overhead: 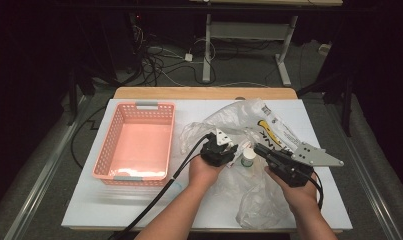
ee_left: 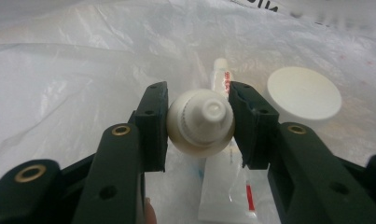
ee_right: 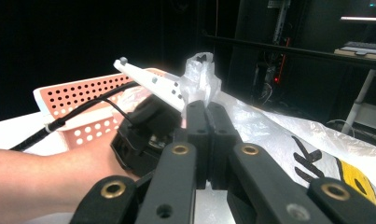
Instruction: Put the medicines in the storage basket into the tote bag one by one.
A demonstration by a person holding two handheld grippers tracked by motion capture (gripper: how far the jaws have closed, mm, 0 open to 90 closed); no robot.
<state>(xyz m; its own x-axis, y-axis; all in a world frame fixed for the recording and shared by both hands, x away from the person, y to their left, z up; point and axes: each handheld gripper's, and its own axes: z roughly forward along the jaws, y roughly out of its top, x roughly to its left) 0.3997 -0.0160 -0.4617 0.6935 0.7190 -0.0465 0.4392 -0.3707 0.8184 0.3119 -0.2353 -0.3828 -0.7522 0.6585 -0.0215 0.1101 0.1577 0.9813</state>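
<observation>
Here, white plastic squeeze tube point(ee_left: 202, 122): seen cap-end on, clamped between the two fingers of the left gripper point(ee_left: 199, 126), above the bag.
Second tube: a flat white tube with red print point(ee_left: 227, 186) lies on the bag just beneath the held one.
Round white lid point(ee_left: 303, 92): rests on the bag, just right of the left fingers in the left gripper view.
Left gripper: grasping the squeeze tube; in the high view it sits near the counter's middle point(overhead: 219, 150).
Right gripper point(ee_right: 206, 140): fingers pressed together, pinching a bunched fold of the bag.
Thin crinkled translucent plastic bag with yellow and black print point(overhead: 269, 131): spread across the right half of the counter.
Pink perforated plastic basket point(overhead: 135, 142): on the counter's left, apart from the bag.
White counter point(overhead: 89, 210): carries everything.
</observation>
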